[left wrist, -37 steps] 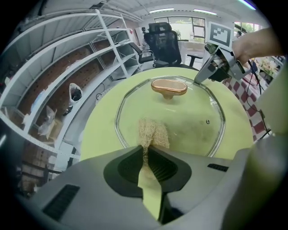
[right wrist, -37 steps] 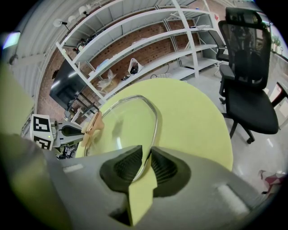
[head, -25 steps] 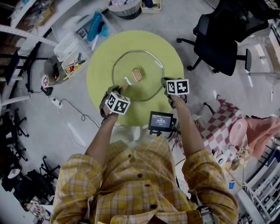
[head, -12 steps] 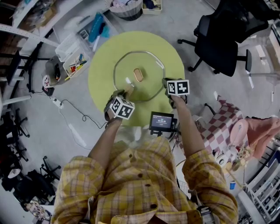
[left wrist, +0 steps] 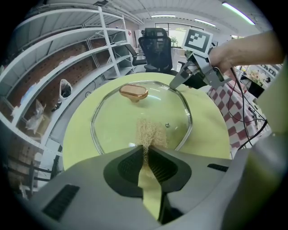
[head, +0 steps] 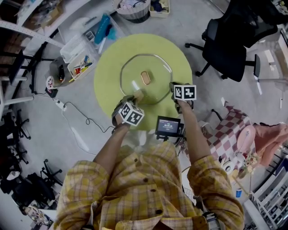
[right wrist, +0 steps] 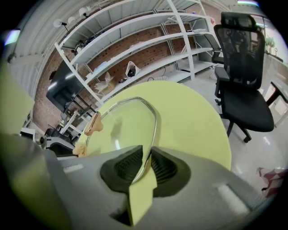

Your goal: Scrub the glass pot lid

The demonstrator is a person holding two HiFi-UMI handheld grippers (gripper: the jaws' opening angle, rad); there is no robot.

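The glass pot lid [head: 152, 88] lies flat, knob up, in the middle of the round green bench [head: 112, 67]. Your right tongs [right wrist: 147, 159] are clamped on its rim, likely to steady it, while your left tongs [left wrist: 146, 148] pinch a beige scrub pad [left wrist: 151, 131] against the glass.

Bright, even light from ceiling strip lamps [left wrist: 234, 10] filled all three views, casting only faint shadows on the tabletop [head: 112, 67] and pale glare streaks on the glass pot lid [right wrist: 119, 134], while both gripper views bent strongly at their dark, vignetted edges and blurred up close.
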